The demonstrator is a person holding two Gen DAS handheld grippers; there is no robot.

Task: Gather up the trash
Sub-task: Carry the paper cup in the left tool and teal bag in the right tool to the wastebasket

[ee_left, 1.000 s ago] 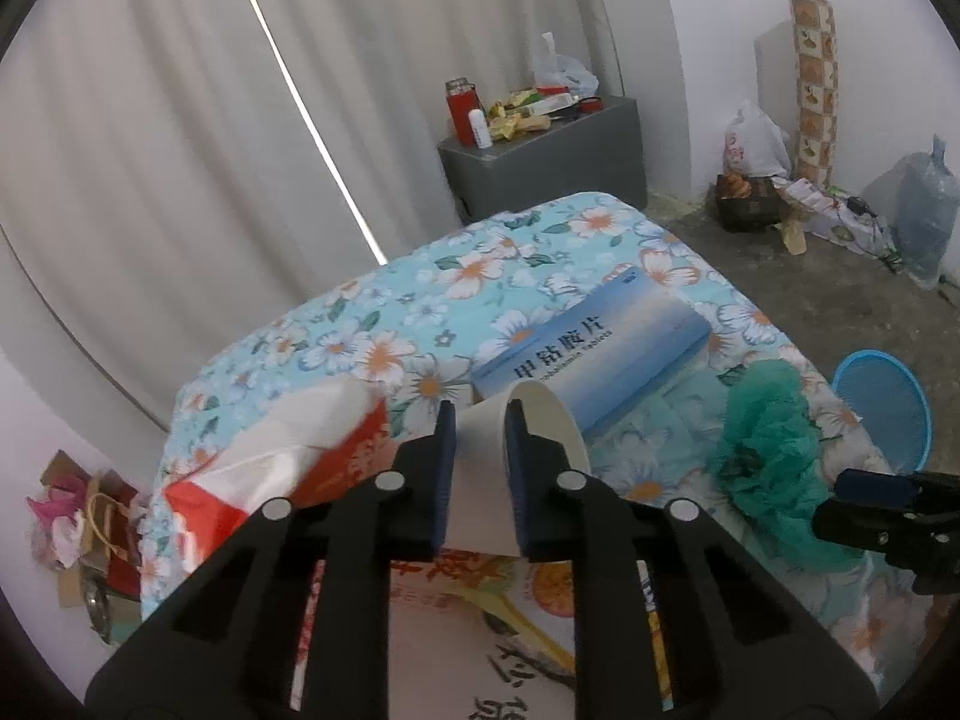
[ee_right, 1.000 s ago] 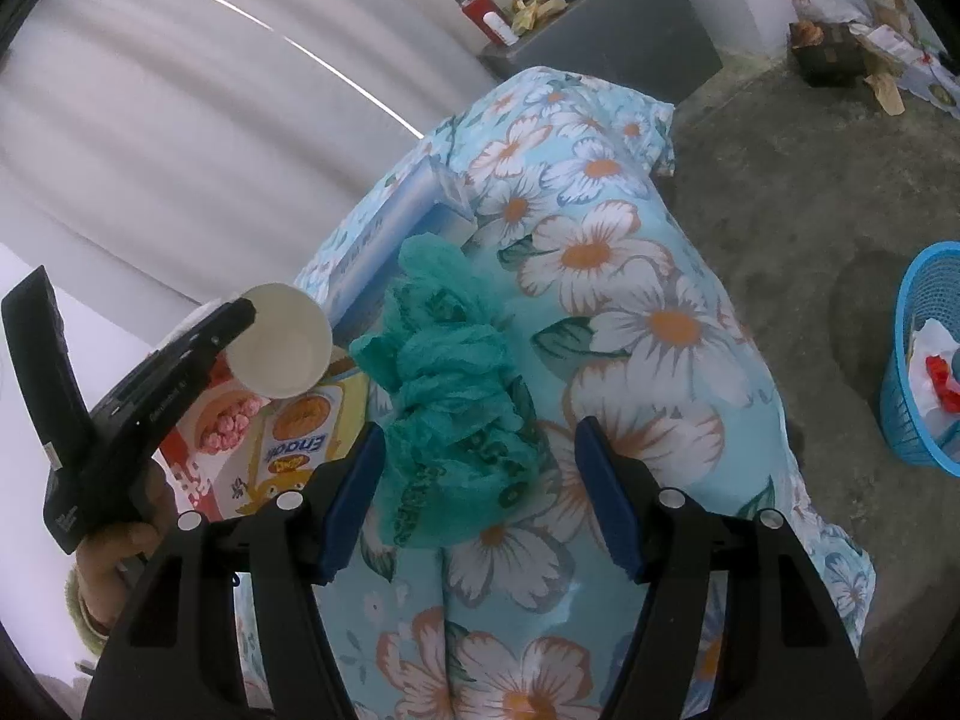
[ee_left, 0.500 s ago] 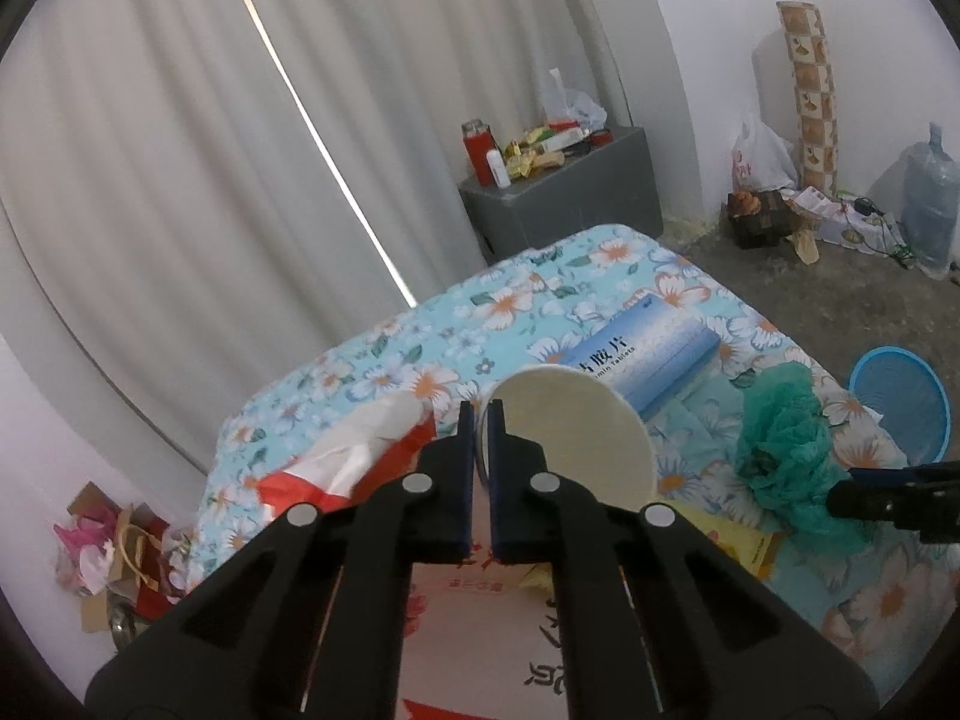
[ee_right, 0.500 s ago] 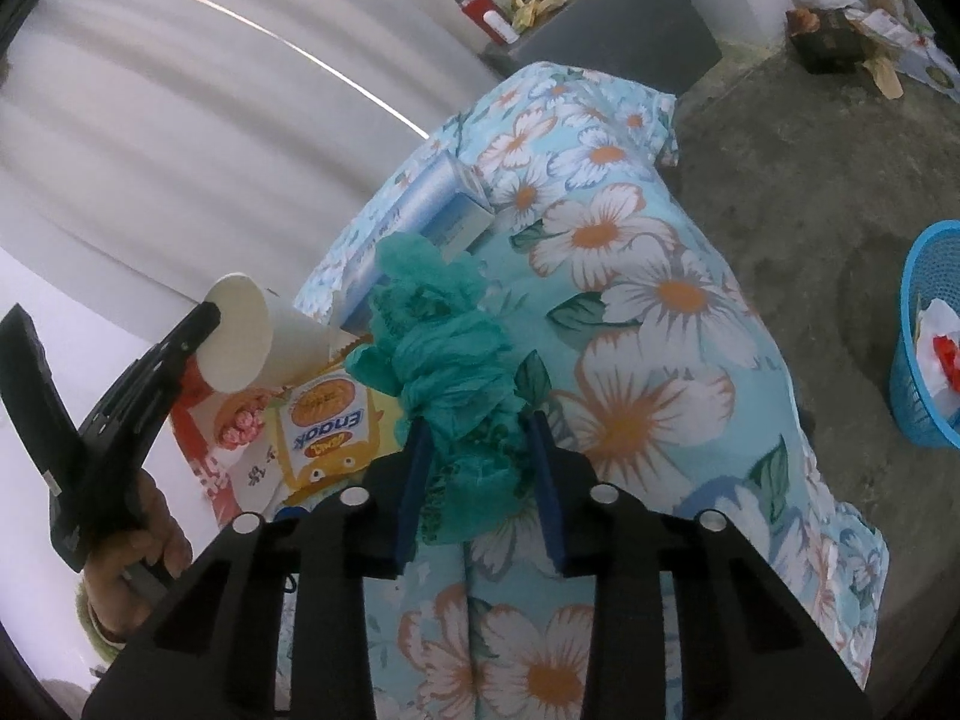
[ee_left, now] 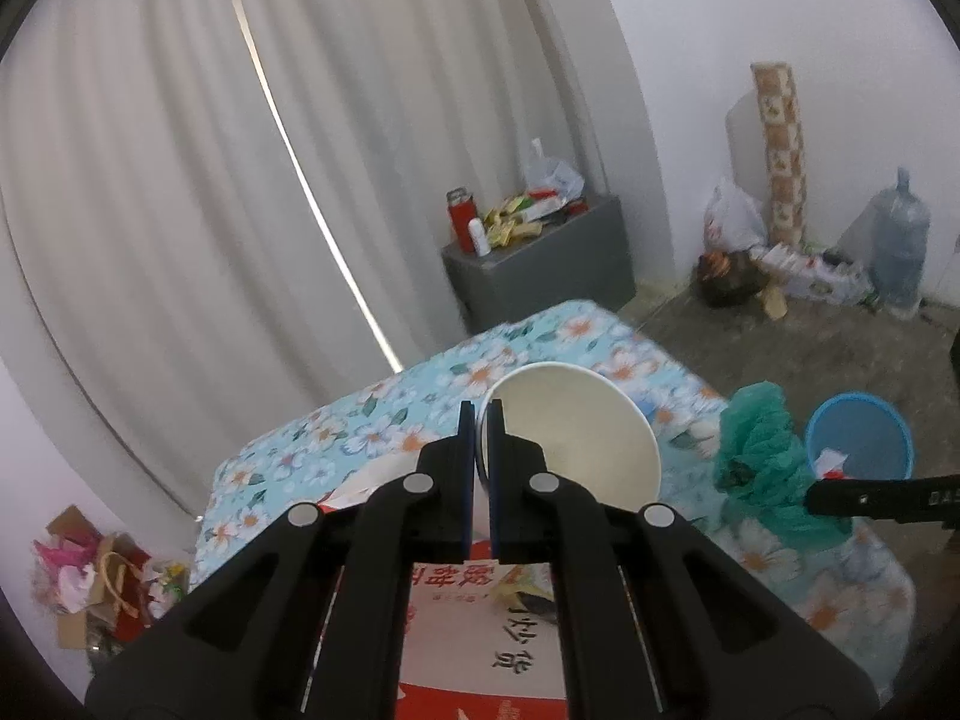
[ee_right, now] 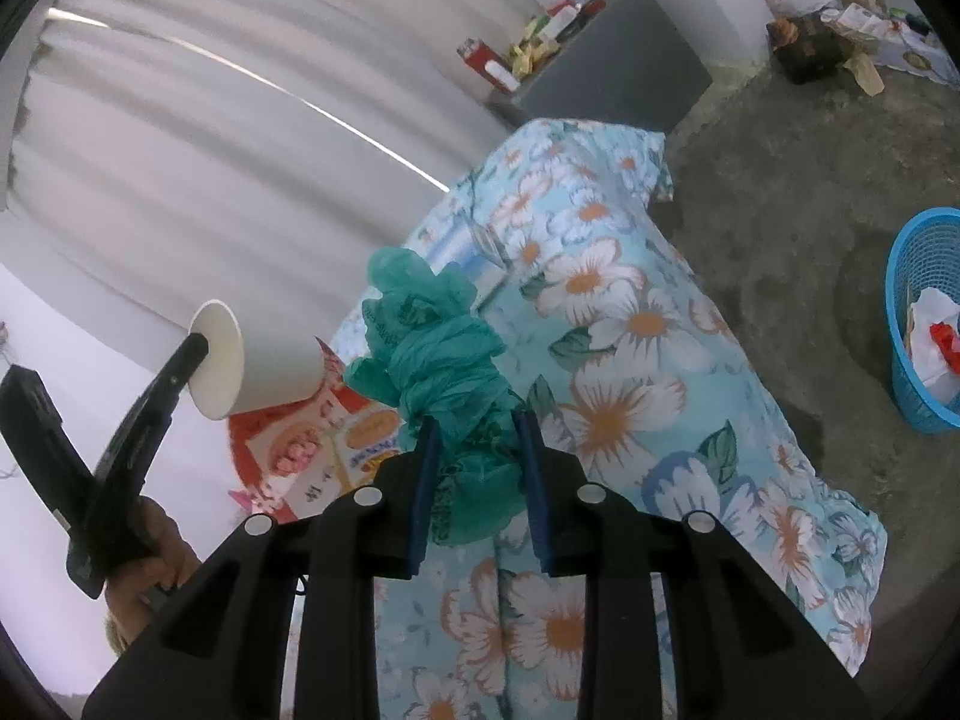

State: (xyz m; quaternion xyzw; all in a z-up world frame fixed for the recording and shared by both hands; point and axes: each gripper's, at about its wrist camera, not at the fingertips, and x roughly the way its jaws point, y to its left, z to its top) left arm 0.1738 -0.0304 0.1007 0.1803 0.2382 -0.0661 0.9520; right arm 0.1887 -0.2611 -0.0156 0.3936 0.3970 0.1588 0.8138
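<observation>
- Between the left gripper (ee_left: pixel 478 420)'s jaws, which are shut almost flat, sits only the thin rim wall of the white paper cup (ee_left: pixel 573 432). The cup hangs sideways off that pinch, clear of the desk. The wall could buckle or slide out, because a hold on one edge gives no support to the body.
- In the right wrist view the right gripper (ee_right: pixel 480 462) has just been closing its jaws, which are now partly closed with the crumpled teal plastic bag (ee_right: pixel 438 354) squeezed between the pads. Only the lower folds are caught. The upper bulk stands free toward 12 o'clock and could unfold, catch on something or pull loose during carrying.
- Just past the bag, at 10 o'clock, lie snack packets (ee_right: pixel 324 444) on the floral desk (ee_right: pixel 636 330) cloth. I cannot tell whether the bag's bottom folds are clear of them; if not, one could be dragged off.
- Farther out, the blue basket (ee_right: pixel 927 324) stands on the floor at 3 o'clock, well apart from the desk and already holding some scraps. Both loads must cross open floor, so a dropped cup would roll away, and a light bag may drift past the basket's rim.
</observation>
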